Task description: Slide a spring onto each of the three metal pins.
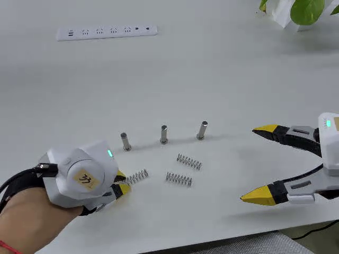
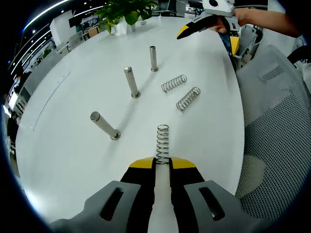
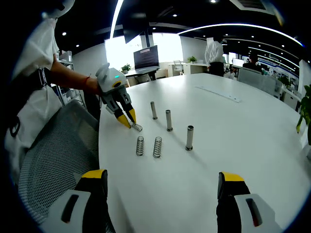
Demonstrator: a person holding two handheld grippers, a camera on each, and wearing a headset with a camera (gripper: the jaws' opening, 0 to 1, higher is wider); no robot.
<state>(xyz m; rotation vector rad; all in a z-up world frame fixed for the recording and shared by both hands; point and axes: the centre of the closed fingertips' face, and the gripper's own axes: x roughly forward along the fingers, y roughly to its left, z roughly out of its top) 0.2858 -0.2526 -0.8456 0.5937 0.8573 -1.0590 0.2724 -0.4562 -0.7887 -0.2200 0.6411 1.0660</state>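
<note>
Table: a big white table (image 1: 212, 63). A power strip (image 1: 106, 32) lies far away on the left, and a green plant (image 1: 304, 8) is at the far right.
Pins: three shiny metal pins stand up in a row. They are the left pin (image 1: 125, 141), the middle pin (image 1: 163, 134) and the right pin (image 1: 202, 130). All three are bare.
Springs: three small springs lie flat on the table, just nearer than the pins. The left spring (image 1: 136, 177) is on the left and the near spring (image 1: 178, 179) is to its right. The far spring (image 1: 189, 162) is a bit closer to the pins.
Left gripper: the left gripper (image 1: 123, 185) sits low at the near left. Its yellow tips are pressed together on one end of the left spring, pinching it. The rest of the spring sticks out in front of the tips.
Right gripper: the right gripper (image 1: 262, 163) hangs over the table at the near right, well apart from the pins and springs. Its jaws are spread wide and hold nothing.
Step now: I think this is the first pick-up, since no pin has a spring on it yet.
Next move: lift the spring and tip it so its open end faces down. Put it right over a pin top and let it slide down. The left pin is the closest.
Watch out: the spring is thin and bendy and is held by one end, so it may wobble or pop out.
</note>
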